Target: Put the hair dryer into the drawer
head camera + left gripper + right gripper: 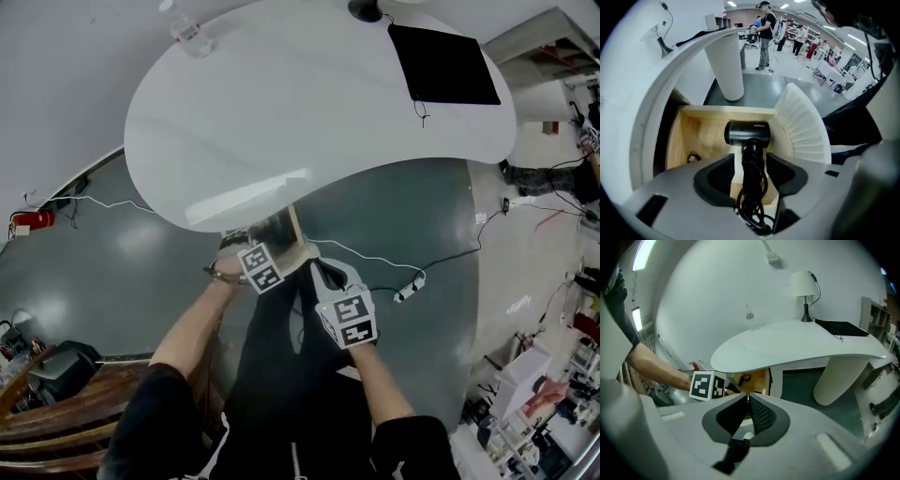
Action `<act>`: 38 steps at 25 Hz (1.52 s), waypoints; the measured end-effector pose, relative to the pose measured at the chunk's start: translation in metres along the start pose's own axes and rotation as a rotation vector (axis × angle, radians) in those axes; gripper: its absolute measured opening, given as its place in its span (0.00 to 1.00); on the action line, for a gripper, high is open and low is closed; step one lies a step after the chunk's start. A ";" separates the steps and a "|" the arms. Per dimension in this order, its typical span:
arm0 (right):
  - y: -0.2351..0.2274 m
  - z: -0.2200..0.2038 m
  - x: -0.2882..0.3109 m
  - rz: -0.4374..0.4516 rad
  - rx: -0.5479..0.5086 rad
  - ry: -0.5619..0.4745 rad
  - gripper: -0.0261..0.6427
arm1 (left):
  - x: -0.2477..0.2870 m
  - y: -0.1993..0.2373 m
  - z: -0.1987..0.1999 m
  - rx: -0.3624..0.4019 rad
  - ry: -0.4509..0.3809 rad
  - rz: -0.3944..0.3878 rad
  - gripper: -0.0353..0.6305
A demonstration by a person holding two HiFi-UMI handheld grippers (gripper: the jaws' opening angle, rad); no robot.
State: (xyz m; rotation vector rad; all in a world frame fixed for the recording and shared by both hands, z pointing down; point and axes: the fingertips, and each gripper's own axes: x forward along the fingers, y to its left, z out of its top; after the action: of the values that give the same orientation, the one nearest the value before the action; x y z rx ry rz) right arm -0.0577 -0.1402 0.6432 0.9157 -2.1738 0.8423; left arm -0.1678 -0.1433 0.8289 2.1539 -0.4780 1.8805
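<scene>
Your right gripper (747, 399) is nearest you, its jaws pressed together on nothing. Just ahead, your left gripper (751, 161) reaches in under the white table (309, 112) with its jaws eased apart. They flank the cord-wrapped handle of the black hair dryer (747, 132), and a strip of pale wood shows beside one pad. The dryer's head sits inside the open wooden drawer (693, 133). Farther off, a black mat (442, 64) lies on the tabletop.
</scene>
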 end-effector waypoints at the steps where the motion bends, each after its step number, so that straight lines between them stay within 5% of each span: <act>1: 0.000 0.003 -0.001 0.000 -0.005 -0.005 0.05 | -0.004 0.000 0.000 -0.003 -0.008 0.007 0.38; 15: 0.017 0.031 -0.020 0.030 -0.124 -0.044 0.05 | -0.084 -0.013 0.012 -0.079 -0.148 0.119 0.08; 38: 0.057 0.084 -0.067 0.117 -0.296 -0.157 0.05 | -0.237 -0.010 0.003 -0.482 -0.371 0.329 0.07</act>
State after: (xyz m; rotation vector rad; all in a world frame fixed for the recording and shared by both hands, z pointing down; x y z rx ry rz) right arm -0.0886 -0.1464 0.5257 0.7322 -2.4254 0.4952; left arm -0.1893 -0.1148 0.5939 2.1668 -1.2809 1.2973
